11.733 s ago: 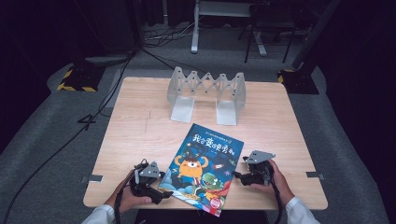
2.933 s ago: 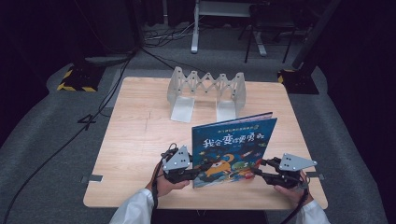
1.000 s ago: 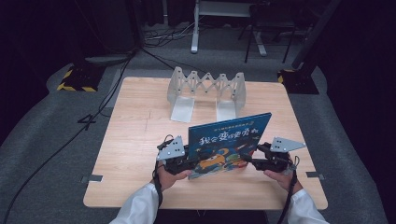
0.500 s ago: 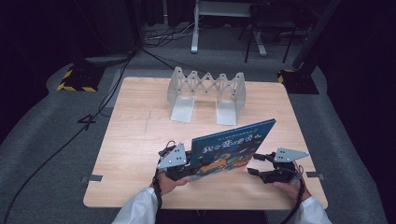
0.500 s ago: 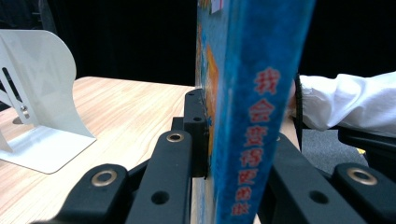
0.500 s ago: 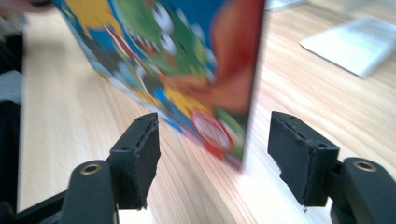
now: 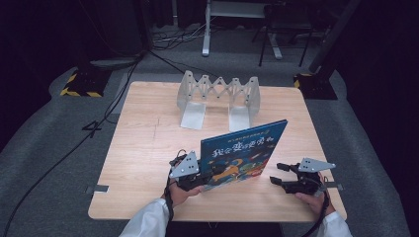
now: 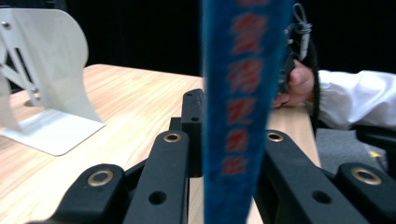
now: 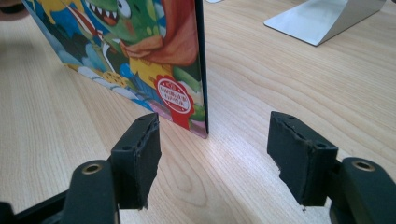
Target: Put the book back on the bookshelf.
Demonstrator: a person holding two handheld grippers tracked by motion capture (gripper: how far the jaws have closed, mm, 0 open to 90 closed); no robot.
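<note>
A children's picture book [image 7: 244, 153] with a blue cover stands upright on its long edge on the wooden table [image 7: 148, 148]. My left gripper [image 7: 210, 175] is shut on its left end. In the left gripper view the blue spine [image 8: 238, 93] runs up between the pressed jaws of this gripper [image 8: 224, 140]. My right gripper [image 7: 275, 174] sits low near the table's front right, a little off the book's right end. Its jaws have just been opening. In the right gripper view the book's lower corner [image 9: 187, 102] stands just ahead of this open gripper [image 9: 215, 149], with nothing between the pads.
A grey metal expanding book stand [image 7: 217, 94] stands at the back middle of the table; its plates appear in the left gripper view [image 8: 42, 79] and the right gripper view [image 9: 322, 16]. A white-sleeved hand [image 8: 299, 81] holds the other gripper behind the book.
My right gripper has come off the book's right edge, opened, and dropped back toward the front right. The left gripper keeps its hold and the book stays upright.
</note>
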